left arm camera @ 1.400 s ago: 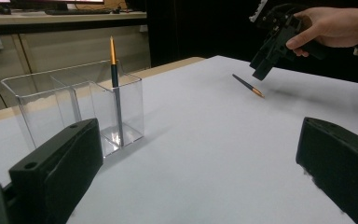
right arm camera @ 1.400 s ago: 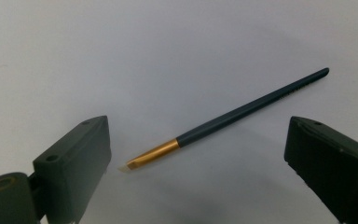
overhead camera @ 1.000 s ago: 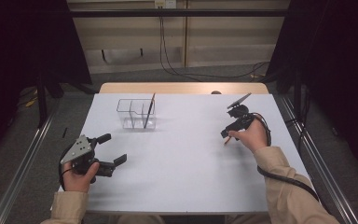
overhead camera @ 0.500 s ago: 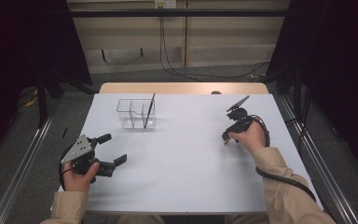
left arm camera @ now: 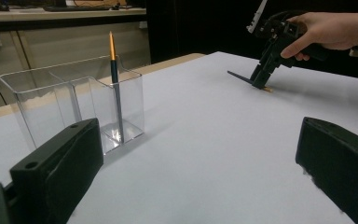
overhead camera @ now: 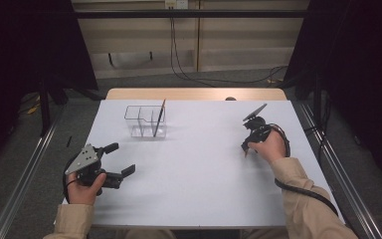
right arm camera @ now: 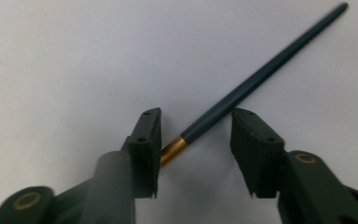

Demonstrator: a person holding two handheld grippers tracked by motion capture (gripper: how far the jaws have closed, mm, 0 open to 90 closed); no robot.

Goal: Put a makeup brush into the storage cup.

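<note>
White tabletop (overhead camera: 199, 184) on a pale wooden table, grey floor and dark curtains around. The right gripper (right arm camera: 196, 154) has just been closing around a dark-blue, gold-banded pen (right arm camera: 242, 88) lying flat, apparently not yet clamped. The left gripper (overhead camera: 119, 160) rests open. No legible writing.

white table (overhead camera: 194, 189) bears a clear organizer (overhead camera: 145, 121) and a dark pencil (right arm camera: 256, 78).

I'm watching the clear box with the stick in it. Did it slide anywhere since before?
No. The clear box sits in the same spot near the table's far edge, with the stick leaning in its right compartment as before.
</note>
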